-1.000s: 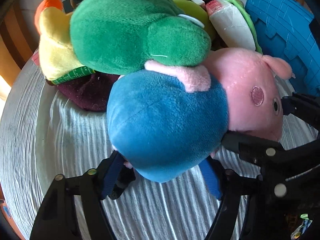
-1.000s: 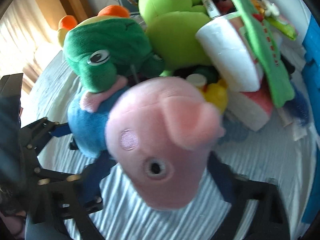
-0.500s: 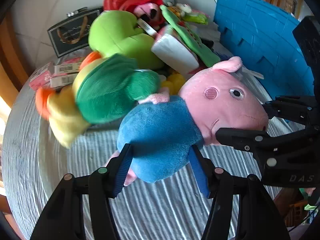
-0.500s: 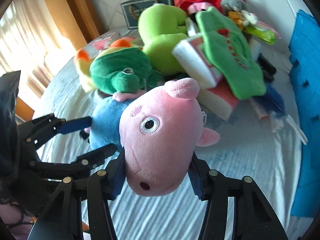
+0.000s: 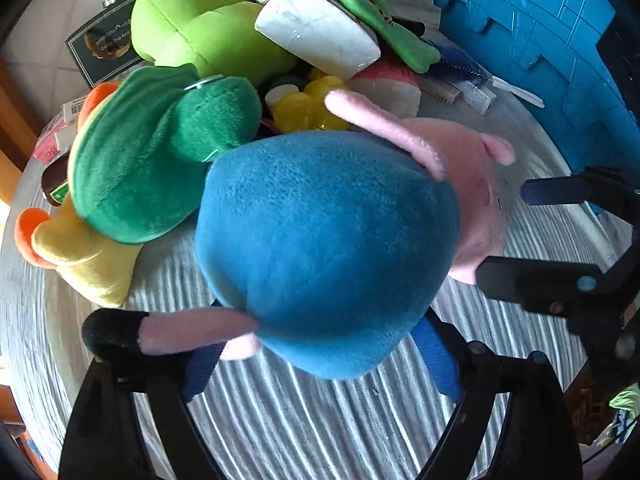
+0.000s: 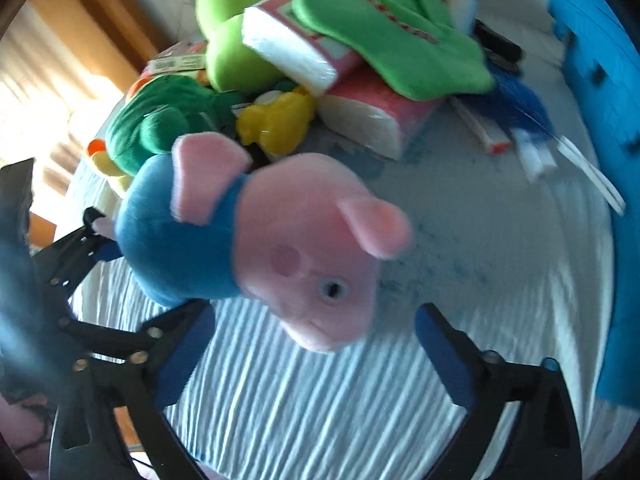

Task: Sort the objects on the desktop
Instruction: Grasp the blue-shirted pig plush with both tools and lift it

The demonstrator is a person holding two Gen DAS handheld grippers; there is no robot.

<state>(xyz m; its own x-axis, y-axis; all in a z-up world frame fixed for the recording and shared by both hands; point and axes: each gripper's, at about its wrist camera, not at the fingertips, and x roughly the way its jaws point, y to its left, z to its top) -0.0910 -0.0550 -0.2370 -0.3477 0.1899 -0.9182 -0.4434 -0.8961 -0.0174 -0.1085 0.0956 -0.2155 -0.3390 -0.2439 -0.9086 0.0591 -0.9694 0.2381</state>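
A plush pig with a pink head [image 6: 312, 264] and a blue body [image 5: 320, 248] hangs just over the striped tablecloth [image 5: 320, 424], blurred. My left gripper [image 5: 318, 366] straddles the blue body with its jaws opening. Its blue pads [image 5: 436, 360] sit at the body's lower edge without squeezing it. My right gripper [image 6: 316, 360] straddles the head, jaws opening wide, with a clear gap beside each pad [image 6: 444, 360]. The left wrist view also shows the right gripper [image 5: 548, 236] by the pig's snout. In the right wrist view the left gripper [image 6: 136, 284] is at the far left.
Behind the pig lies a pile: a dark green frog plush [image 5: 152, 168], a lime plush [image 5: 200, 28], white-and-pink packs [image 5: 320, 36], a yellow toy [image 5: 304, 108] and a blue brush [image 5: 460, 64]. A blue crate [image 5: 540, 52] stands at the right. A dark box [image 5: 104, 44] lies at the back left.
Half a second ago both grippers pinched the pig, one on the body and one on the head. Both jaws have since spread and the toy has tilted, face turned down.
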